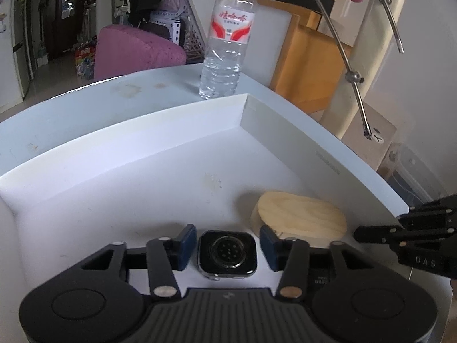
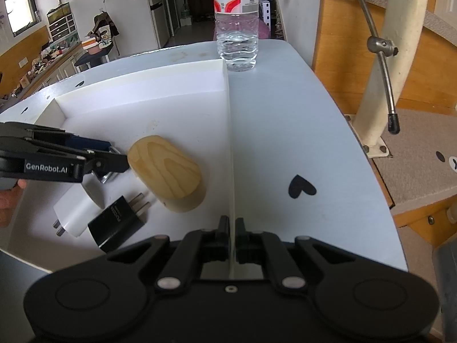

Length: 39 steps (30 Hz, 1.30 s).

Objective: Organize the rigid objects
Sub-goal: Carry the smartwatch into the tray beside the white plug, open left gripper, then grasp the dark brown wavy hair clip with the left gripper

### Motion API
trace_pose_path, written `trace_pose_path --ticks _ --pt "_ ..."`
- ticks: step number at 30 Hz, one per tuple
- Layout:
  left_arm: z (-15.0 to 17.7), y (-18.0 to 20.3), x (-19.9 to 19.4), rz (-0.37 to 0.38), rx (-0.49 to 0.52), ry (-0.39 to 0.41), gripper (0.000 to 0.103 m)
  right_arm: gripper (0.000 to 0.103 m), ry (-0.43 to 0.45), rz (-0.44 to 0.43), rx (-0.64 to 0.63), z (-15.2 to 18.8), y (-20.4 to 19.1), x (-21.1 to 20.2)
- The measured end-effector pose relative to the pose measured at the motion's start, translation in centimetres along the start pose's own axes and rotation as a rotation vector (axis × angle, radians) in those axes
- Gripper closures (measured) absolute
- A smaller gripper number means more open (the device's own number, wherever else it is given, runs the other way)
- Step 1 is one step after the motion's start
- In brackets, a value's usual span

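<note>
Smartwatch (image 1: pixel 227 253) sits between released left jaws; right jaws clench the white box's wall (image 2: pixel 230 148), wooden block (image 2: pixel 168 173) and chargers (image 2: pixel 114 224) nearby.

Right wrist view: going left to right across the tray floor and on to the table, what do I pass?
White charger → black charger → wooden block → tray wall, pinched in the right gripper → black heart mark on the table.

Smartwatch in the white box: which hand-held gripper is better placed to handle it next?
Left. The left hand-held gripper is open with the smartwatch between its blue pads. The right hand-held gripper is clamped on the white box's wall.
</note>
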<state>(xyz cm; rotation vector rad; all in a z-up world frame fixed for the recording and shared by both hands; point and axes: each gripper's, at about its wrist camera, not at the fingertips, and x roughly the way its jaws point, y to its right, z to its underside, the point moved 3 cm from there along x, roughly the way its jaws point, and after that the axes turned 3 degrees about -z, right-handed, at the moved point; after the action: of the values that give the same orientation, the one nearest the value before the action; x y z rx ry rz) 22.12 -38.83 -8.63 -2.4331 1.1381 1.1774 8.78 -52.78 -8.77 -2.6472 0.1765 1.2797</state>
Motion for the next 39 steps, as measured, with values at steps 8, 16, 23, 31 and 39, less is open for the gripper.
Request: trace_pose_path --ticks 8,16,23,31,39 --pt "0.1 0.2 -2.3 -0.007 0.001 0.034 0.025 0.099 0.001 0.001 0.001 0.0 0.0 0.0" --pt "2.0 1.1 -6.9 -0.043 0.046 0.076 0.006 0.098 0.007 0.0 0.004 0.1 -0.1 -0.1" --pt "3.8 0.9 -11.2 -0.1 0.052 0.132 0.0 0.098 0.015 0.0 0.002 0.2 -0.1 -0.1" --pt "6.1 -0.8 -15.1 -0.209 0.036 0.169 0.0 0.098 0.016 0.002 0.004 0.3 -0.1 -0.2" --pt "11.0 -5.8 -17.7 -0.364 -0.104 0.167 0.0 0.099 0.039 0.002 0.012 0.6 -0.1 -0.3"
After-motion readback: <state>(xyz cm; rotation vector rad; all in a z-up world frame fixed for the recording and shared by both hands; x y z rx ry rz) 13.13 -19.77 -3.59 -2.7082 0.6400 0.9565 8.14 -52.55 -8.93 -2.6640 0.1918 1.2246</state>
